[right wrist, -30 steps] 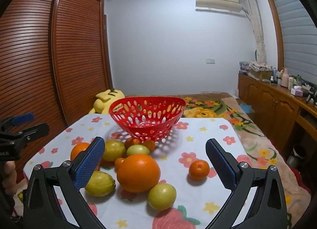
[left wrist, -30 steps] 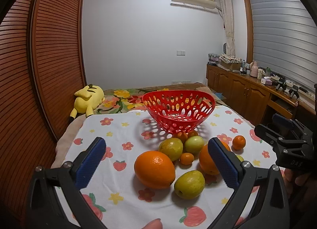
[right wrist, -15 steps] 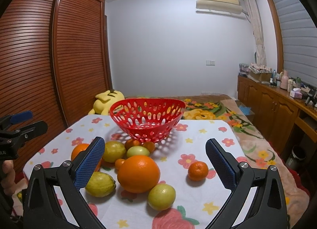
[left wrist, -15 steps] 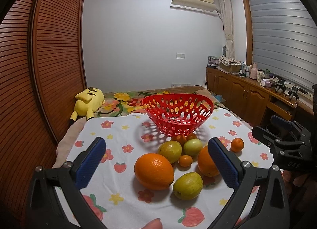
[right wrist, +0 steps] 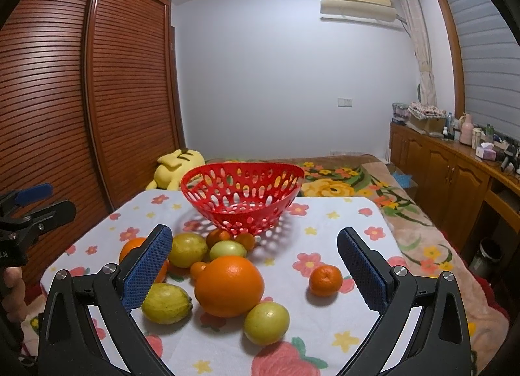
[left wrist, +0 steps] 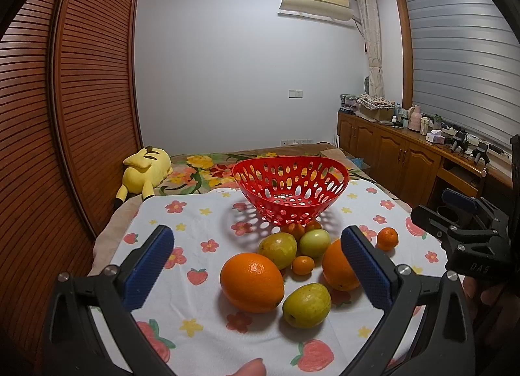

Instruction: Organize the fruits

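Observation:
An empty red perforated basket [left wrist: 290, 190] [right wrist: 242, 198] stands at the far middle of a table with a flowered cloth [left wrist: 201, 213] [right wrist: 328, 223]. In front of it lie several fruits: a large orange [left wrist: 252, 282] [right wrist: 229, 285], a second orange [left wrist: 338, 267] [right wrist: 133, 247], yellow-green fruits [left wrist: 307, 305] [right wrist: 166, 303], and small tangerines [left wrist: 387, 238] [right wrist: 325, 280]. My left gripper [left wrist: 256, 265] is open and empty above the near fruits. My right gripper [right wrist: 255, 264] is open and empty, also above the pile. Each gripper shows at the edge of the other's view.
A yellow plush toy [left wrist: 146, 169] [right wrist: 177, 169] lies on the bed behind the table. A slatted wooden wardrobe [left wrist: 65, 116] stands to the left. A wooden cabinet [left wrist: 406, 155] with clutter runs along the right wall.
Both grippers have drawn back and risen slightly; the fruits and basket look a little farther and lower in the views. Nothing on the table has moved.

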Tool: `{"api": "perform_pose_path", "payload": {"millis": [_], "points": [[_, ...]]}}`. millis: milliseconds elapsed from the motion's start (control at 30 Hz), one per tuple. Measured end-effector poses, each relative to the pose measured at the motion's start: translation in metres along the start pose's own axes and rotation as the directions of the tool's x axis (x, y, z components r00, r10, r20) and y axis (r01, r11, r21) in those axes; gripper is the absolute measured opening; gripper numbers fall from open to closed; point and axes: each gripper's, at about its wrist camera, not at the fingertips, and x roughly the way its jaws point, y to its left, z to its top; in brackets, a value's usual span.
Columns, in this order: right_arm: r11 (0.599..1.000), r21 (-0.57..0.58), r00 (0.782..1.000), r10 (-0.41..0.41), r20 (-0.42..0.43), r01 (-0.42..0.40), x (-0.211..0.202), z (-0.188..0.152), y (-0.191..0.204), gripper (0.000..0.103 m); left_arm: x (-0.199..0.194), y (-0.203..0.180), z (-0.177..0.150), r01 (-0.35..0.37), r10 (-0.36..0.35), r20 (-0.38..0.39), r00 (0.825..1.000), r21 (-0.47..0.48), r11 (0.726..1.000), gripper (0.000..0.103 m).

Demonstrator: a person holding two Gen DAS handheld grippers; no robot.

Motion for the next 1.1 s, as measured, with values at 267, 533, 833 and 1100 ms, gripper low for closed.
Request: {"api": "perform_pose_path", "payload": {"millis": [267,533,833,1100], "points": [[1.000,-0.001,1.000,0.001,0.003,-0.001,-0.0007,0.0025,0.0025,0.103,-0.0006,-0.0002,0.0002,0.001,-0.001,0.000,1.000,0.000,1.000,0.103],[1.000,0.000,1.000,0.001,0.004,-0.001,-0.0008,0.0024,0.0025,0.103,-0.0041,-0.0007,0.0009,0.006,-0.006,0.008,1.000,0.002,1.000,0.103],[1.000,0.002,1.000,0.002,0.004,-0.002,-0.0011,0.0021,0.0022,0.103,-0.0060,-0.0023,0.0009,0.005,-0.005,0.009,1.000,0.004,1.000,0.103],[1.000,0.003,1.000,0.005,0.001,-0.005,-0.0027,0.0013,0.0029,0.103,-0.0055,-0.0050,-0.0007,0.013,-0.013,0.000,1.000,0.006,1.000,0.103]]}}
